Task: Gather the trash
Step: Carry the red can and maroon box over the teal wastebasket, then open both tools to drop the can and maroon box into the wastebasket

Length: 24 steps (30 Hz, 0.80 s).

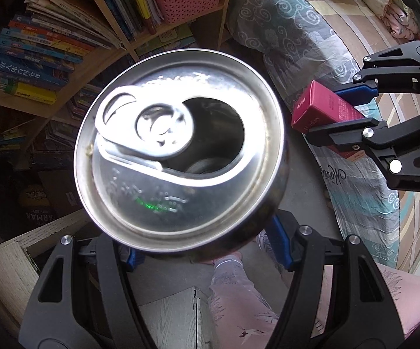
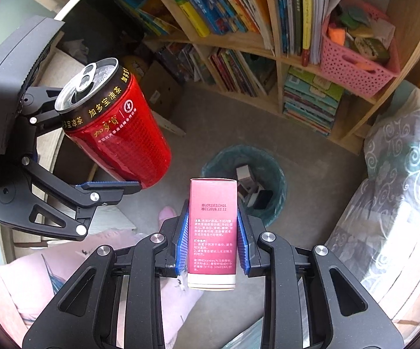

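- Left gripper point(image 2: 105, 157) is clamped on the red herbal tea can point(image 2: 117, 125), held tilted in the air, its opened top point(image 1: 178, 148) filling the left wrist view.
- Right gripper point(image 2: 212, 244) squeezes a pink carton box point(image 2: 213, 226) between its blue pads point(image 2: 182, 241), upright.
- The lined trash bin point(image 2: 271, 171) sits on the floor just beyond the box, near the bookshelf point(image 2: 277, 58), with rubbish inside.

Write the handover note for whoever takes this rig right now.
Left gripper: jaws shut on the opened red can, held in the air.
Right gripper: jaws shut on the pink box, also held up.
The lined trash bin stands on the floor ahead, below the box, with some discards already in it.
Done: both items picked up.
Left: carry each over the bin and release.
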Available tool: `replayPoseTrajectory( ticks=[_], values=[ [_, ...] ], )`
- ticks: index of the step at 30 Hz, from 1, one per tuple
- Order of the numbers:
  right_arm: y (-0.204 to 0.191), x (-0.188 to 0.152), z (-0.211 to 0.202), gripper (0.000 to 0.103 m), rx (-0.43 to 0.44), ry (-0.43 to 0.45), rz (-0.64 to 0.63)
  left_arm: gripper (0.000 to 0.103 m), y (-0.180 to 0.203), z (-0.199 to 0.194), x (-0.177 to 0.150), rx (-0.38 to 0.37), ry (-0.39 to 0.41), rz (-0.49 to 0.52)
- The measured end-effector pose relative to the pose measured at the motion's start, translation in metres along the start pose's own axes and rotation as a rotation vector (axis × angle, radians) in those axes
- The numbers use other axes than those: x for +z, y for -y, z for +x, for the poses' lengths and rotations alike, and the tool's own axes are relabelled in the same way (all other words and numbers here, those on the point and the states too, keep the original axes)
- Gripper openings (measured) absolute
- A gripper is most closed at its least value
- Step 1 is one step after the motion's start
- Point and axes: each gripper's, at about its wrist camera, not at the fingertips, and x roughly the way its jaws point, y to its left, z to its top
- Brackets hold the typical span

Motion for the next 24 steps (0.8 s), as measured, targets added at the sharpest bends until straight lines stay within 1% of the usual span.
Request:
replayPoseTrajectory(
  ticks=[5, 7, 8, 9, 10, 11, 14, 19, 24],
  values=[
    [0.004, 0.002, 0.010, 0.029, 0.016, -0.001, 0.014, 0.065, 0.004, 0.007, -0.001, -0.006, -0.015, 0.015],
    [0.007, 0.003, 0.014, 0.032, 0.004, -0.008, 0.025, 0.068, 0.005, 0.012, -0.001, -0.011, -0.028, 0.018],
    [0.008, 0.003, 0.016, 0.046, 0.000, -0.014, 0.033, 0.073, 0.005, 0.016, -0.001, -0.012, -0.038, 0.016],
    [0.009, 0.004, 0.017, 0.060, 0.000, -0.009, 0.040, 0.079, 0.005, 0.019, 0.000, -0.015, -0.040, 0.015],
    [0.010, 0.003, 0.016, 0.062, -0.006, 0.001, 0.039, 0.083, 0.006, 0.021, -0.001, -0.011, -0.044, 0.014],
    [0.010, 0.003, 0.016, 0.063, -0.008, 0.005, 0.037, 0.083, 0.005, 0.023, -0.001, 0.001, -0.054, 0.010],
    [0.016, 0.002, 0.017, 0.063, -0.015, -0.001, 0.045, 0.083, 0.005, 0.026, -0.005, 0.003, -0.070, -0.001],
    [0.025, 0.000, 0.014, 0.062, -0.010, -0.005, 0.066, 0.084, 0.007, 0.025, -0.012, 0.004, -0.075, 0.001],
    [0.027, -0.005, 0.011, 0.064, -0.015, -0.010, 0.073, 0.085, 0.005, 0.024, -0.014, 0.013, -0.064, -0.017]
  ],
)
